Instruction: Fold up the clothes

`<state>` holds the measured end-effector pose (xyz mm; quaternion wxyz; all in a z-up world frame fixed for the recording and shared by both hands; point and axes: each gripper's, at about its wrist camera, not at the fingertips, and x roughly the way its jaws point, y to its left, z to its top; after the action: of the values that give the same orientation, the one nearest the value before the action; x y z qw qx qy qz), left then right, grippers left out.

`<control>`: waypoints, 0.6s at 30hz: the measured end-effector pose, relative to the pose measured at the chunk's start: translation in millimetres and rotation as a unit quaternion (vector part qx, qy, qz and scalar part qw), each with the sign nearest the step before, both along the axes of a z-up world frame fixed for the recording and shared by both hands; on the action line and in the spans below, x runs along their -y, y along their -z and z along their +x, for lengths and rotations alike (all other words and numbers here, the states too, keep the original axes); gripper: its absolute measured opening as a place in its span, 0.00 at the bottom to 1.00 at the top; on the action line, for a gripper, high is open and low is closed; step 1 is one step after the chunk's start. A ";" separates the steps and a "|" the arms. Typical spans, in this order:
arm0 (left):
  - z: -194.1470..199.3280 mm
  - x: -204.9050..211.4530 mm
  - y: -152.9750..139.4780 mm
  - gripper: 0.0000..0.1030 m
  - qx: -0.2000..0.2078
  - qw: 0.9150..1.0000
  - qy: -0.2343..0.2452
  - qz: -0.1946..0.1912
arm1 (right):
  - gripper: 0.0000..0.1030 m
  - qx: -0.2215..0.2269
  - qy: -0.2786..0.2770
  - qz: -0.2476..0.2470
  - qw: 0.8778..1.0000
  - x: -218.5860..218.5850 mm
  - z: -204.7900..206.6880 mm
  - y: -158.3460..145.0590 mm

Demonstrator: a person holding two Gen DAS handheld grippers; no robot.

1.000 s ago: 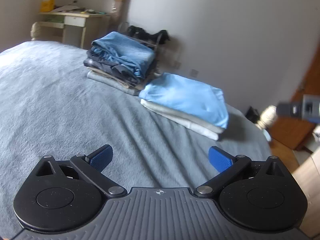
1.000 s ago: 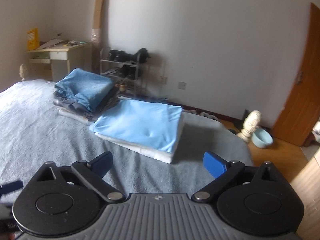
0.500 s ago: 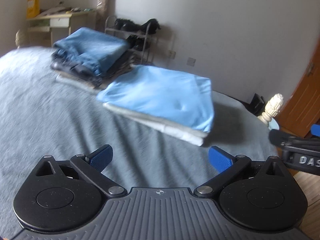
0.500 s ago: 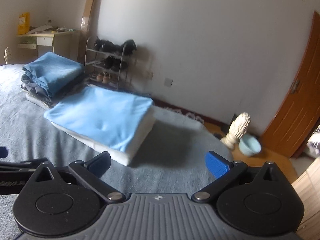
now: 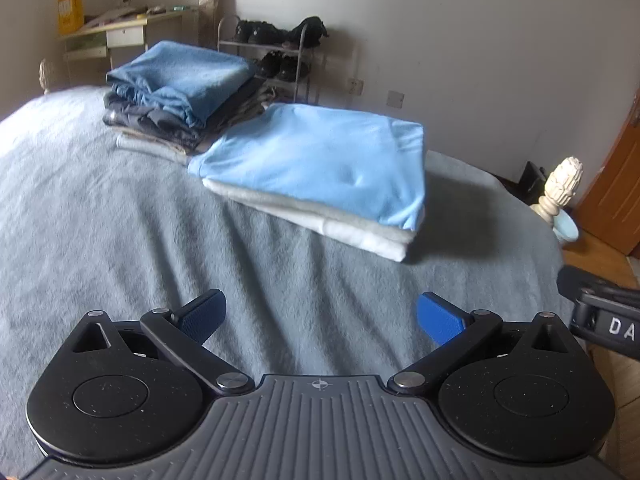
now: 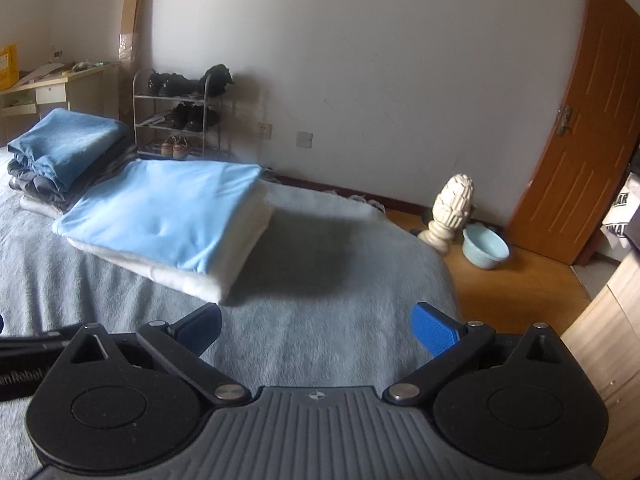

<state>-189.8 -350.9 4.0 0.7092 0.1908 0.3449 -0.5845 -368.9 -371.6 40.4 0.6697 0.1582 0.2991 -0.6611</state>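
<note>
Two folded stacks, a light-blue garment (image 5: 320, 160) at 12 o'clock and darker clothes (image 5: 176, 92) at 10, lay on the grey bed (image 5: 120, 220); left gripper (image 5: 320, 316) and right gripper (image 6: 316, 330) hovered with fingers spread, holding nothing.

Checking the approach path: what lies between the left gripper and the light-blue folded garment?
Only bare grey blanket between left gripper and light-blue folded garment, per the left wrist view.

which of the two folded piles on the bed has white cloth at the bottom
The nearer pile, topped by a flat light blue garment with white layers beneath. The farther pile has a darker blue top over navy and grey clothes.
</note>
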 end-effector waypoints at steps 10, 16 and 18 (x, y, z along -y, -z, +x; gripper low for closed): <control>-12.2 -4.8 4.6 1.00 0.031 0.999 0.025 0.001 | 1.00 0.001 0.027 0.009 1.000 -6.1 -14.0 1.1; -12.6 -2.8 2.6 1.00 0.033 0.999 0.020 0.001 | 1.00 -0.002 0.033 0.011 0.999 -4.8 -14.6 2.4; -12.6 -2.1 2.0 1.00 0.034 0.999 0.017 -0.001 | 1.00 -0.008 0.030 0.010 0.999 -4.7 -11.8 3.2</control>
<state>-202.4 -348.7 2.0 0.7102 0.2158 0.3171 -0.5903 -380.8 -366.9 37.2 0.6460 0.1686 0.3058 -0.6788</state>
